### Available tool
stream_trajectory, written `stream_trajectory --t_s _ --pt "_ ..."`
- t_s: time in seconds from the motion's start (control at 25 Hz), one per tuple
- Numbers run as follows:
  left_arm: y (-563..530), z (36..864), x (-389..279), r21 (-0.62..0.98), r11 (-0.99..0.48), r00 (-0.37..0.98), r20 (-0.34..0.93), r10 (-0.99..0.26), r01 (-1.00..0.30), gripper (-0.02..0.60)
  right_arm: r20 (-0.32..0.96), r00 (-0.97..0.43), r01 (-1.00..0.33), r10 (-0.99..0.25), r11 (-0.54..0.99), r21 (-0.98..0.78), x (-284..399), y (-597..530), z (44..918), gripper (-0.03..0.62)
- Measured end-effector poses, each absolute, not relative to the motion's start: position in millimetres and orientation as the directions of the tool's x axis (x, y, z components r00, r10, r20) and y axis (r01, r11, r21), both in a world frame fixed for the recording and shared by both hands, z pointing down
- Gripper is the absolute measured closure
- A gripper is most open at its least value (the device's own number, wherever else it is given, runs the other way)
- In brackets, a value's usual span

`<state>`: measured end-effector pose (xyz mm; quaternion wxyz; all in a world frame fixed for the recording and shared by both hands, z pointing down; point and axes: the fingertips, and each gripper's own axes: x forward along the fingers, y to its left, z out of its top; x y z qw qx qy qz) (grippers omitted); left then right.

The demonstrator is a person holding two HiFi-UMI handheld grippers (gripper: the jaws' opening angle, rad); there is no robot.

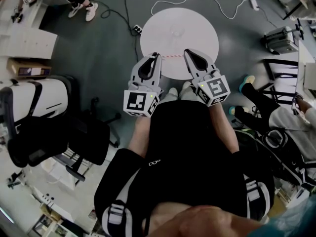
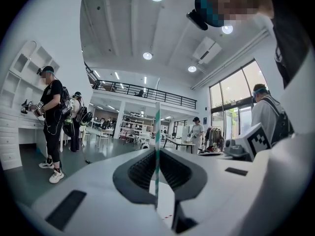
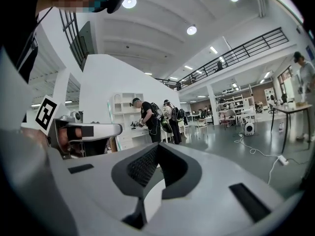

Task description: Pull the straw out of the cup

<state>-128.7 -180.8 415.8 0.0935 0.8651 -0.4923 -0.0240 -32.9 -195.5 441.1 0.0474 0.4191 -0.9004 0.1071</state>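
**Head view.** My left gripper [image 1: 158,56] and my right gripper [image 1: 187,52] are held side by side at the near edge of the round white table [image 1: 197,28], with their tips apart. A thin red-and-white striped straw [image 1: 171,57] lies crosswise between the two tips. I cannot tell whether either tip touches it. Farther in on the table stands a faint clear cup [image 1: 176,33], well apart from both grippers.

**Left gripper view.** The jaws are clamped on a thin green-and-white striped straw [image 2: 157,127]. The straw stands upright and is pinched at the front of the pads. Its upper length rises above the jaws and its lower end hangs in the gap behind the pads. The straw is held here in my left gripper, away from the cup.

**Right gripper view.** The jaws are closed, with the pad tips meeting, and I see nothing held between them. The white table shows through the opening behind the pads. My left gripper appears at the left edge.
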Motion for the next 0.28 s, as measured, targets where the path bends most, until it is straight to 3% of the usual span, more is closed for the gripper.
stream_trajectory --t_s 0.28 --pt "-182 423 -141 0.185 -0.475 0.492 0.057 -0.869 -0.860 0.549 0.193 -0.680 -0.733 -0.707 0.659 -0.167 -50 -197 448 0.579"
